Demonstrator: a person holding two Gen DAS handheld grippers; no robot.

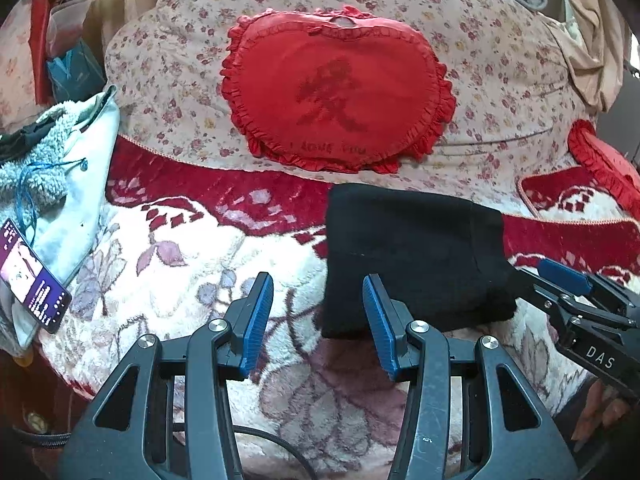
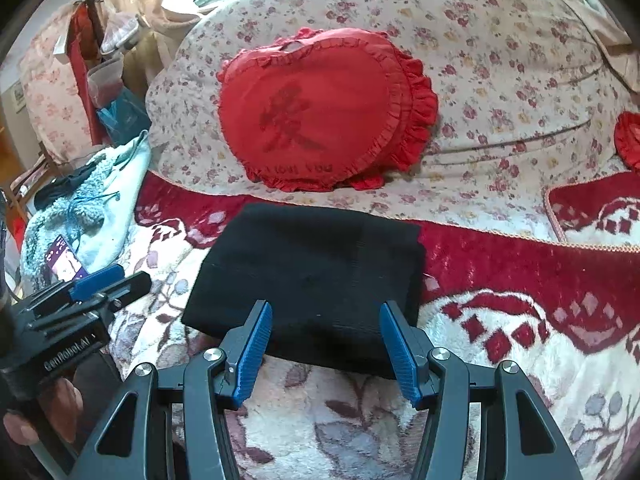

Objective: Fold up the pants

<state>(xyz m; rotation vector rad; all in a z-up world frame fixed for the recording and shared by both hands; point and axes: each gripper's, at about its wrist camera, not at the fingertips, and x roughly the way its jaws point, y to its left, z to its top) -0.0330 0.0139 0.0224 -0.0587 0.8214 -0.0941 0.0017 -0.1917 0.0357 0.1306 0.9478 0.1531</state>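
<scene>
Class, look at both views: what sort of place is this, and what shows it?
Probably a lived-in home sofa or bed: a heart-shaped red cushion, a floral cover, a plush blanket under folded black pants.

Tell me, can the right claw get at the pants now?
Probably yes: the right claw is open right at the near edge of the black pants, with nothing lying between them.
</scene>
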